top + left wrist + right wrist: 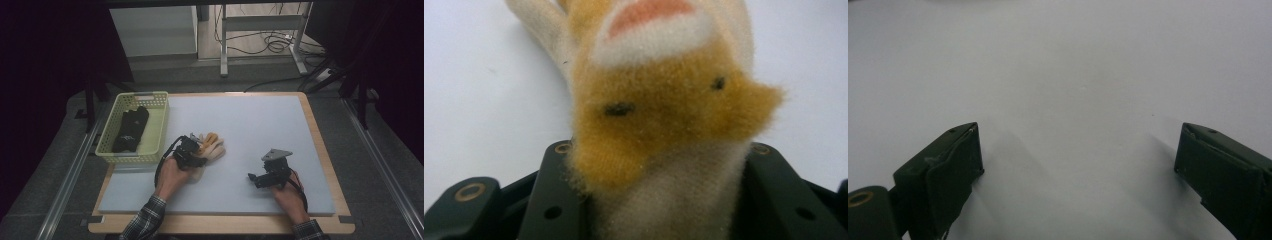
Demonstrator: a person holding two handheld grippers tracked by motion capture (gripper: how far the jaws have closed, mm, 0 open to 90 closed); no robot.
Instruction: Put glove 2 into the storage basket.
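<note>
Left gripper [196, 151] clamped on fuzzy cream-and-tan knit glove [210, 148]

High view: glove on grey counter mat [250, 125], 3 o'clock of yellow plastic basket [150, 150]; right gripper [256, 177] at 4 o'clock. Left gripper view: jaws pinching glove [659, 125]. Right gripper view: jaws wide apart, nothing held.

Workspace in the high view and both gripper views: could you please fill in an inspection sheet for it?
Surface: pale grey mat on a wooden table.
Job's things: fuzzy cream and orange glove left of the mat's centre.
Clutter: yellow basket at the mat's left edge, holding dark gloves.
Grippers: left tool is clamped on the glove's cuff; right tool is open over bare mat, holding nothing.
Cables: a black lead trails from the left tool; loose wires lie on the floor beyond the table.
Surroundings: metal desk legs behind, dark curtains at both sides.
</note>
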